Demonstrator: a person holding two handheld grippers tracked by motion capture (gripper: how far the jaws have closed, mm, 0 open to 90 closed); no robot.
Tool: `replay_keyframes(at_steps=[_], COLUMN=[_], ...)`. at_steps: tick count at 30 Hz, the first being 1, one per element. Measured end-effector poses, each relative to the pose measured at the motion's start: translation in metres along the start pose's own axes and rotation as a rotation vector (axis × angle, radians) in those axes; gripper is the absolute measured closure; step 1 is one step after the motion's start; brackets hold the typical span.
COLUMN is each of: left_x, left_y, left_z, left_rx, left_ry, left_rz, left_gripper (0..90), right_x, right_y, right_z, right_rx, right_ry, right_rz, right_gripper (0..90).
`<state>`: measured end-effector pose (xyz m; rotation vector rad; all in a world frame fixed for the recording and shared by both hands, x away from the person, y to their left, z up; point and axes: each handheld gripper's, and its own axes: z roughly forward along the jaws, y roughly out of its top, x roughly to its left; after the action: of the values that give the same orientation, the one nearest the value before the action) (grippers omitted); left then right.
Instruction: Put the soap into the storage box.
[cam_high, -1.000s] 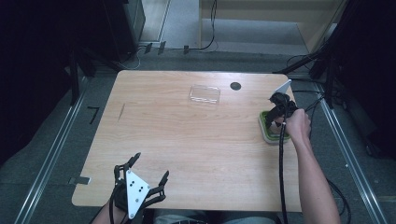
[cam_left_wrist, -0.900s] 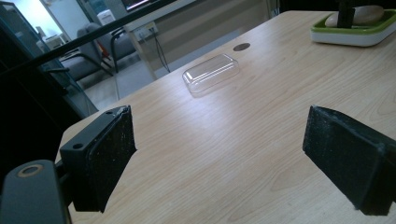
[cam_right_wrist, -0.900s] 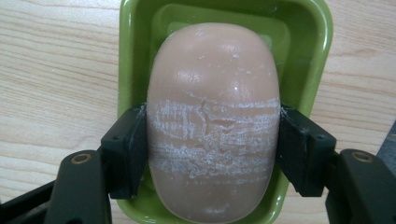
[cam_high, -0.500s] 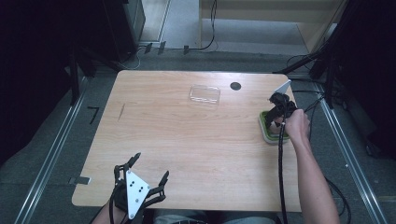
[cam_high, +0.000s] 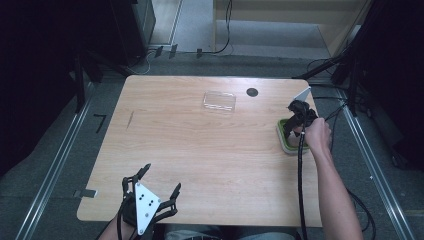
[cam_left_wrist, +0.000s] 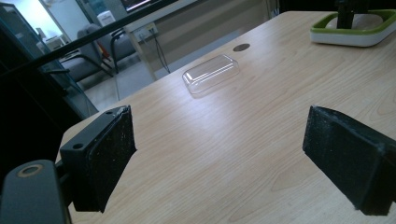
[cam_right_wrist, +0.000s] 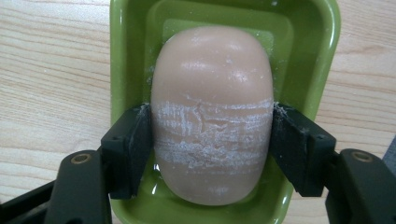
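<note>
A pale pink bar of soap (cam_right_wrist: 212, 116) lies in a green soap dish (cam_right_wrist: 130, 51) at the table's right edge. My right gripper (cam_right_wrist: 211, 140) points down into the dish (cam_high: 286, 142), its pads pressing both sides of the soap, which bears white scrape marks. In the high view the right gripper (cam_high: 296, 120) is held by a hand above the dish. My left gripper (cam_high: 152, 192) rests at the table's front left with its jaws wide apart and nothing between them. A clear plastic lid (cam_high: 219, 100) lies at the far middle of the table; the left gripper view has it too, the lid (cam_left_wrist: 211, 73).
A small dark round hole (cam_high: 252, 92) sits in the wooden tabletop (cam_high: 200, 150) near the lid. The right gripper's cable (cam_high: 301, 190) trails along the forearm to the front edge. Metal rails and dark equipment surround the table.
</note>
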<state>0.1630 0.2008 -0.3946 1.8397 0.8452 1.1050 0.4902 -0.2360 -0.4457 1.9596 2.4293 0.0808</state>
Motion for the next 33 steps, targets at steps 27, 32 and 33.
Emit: replay_keyframes(at_steps=[27, 32, 33], left_x=[0.0, -0.002, -0.002], left_y=[0.002, 0.002, 0.002], left_z=[0.004, 0.004, 0.004], left_rx=[-0.003, -0.008, -0.007], left_ry=[-0.014, -0.015, -0.015], left_rz=[0.005, 0.005, 0.006], left_gripper=[9.9, 9.9, 9.9], right_x=[0.021, 0.03, 0.033], right_y=[-0.037, -0.049, -0.052], right_z=[-0.029, -0.035, -0.037], right_rx=[-0.066, -0.073, -0.074], right_ry=[-0.005, 0.003, 0.005], right_rz=[-0.085, -0.124, -0.126], right_gripper=[11.6, 11.5, 11.4])
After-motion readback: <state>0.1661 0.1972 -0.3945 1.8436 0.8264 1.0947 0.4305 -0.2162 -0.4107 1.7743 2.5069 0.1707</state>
